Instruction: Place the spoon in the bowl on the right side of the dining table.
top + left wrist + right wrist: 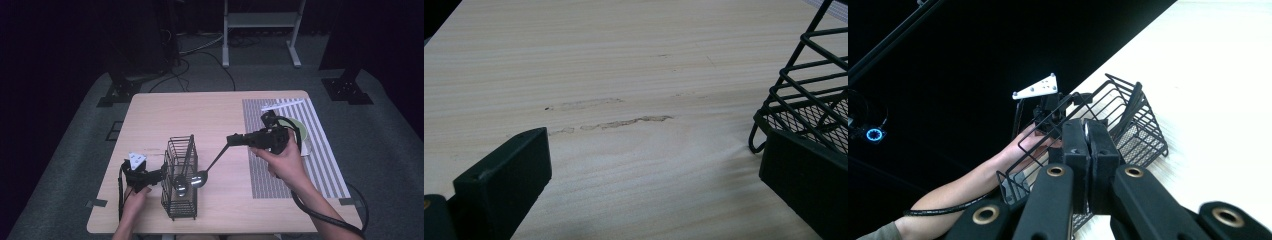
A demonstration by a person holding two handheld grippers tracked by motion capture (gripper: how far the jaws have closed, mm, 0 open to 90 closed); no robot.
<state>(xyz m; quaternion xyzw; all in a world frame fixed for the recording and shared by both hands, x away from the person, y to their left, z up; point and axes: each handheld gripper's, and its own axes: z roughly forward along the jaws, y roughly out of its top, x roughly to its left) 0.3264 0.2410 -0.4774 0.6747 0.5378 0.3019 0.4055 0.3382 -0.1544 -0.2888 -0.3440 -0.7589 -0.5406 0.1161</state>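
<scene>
Black wire caddy [180, 179] near surface's [210, 115] front-left edge | right gripper [231, 139] clamped on ladle [199, 177] handle, bowl at caddy rim | left gripper [159, 174] spread apart beside caddy

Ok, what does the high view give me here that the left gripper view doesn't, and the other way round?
High view: the right gripper shut on a spoon by its handle, the bowl at the wire basket, plus a striped mat and green plate. Left gripper view: the left gripper close up, jaws open with nothing between them, and faint stains on the wood. Both: the basket and the wooden table.
</scene>
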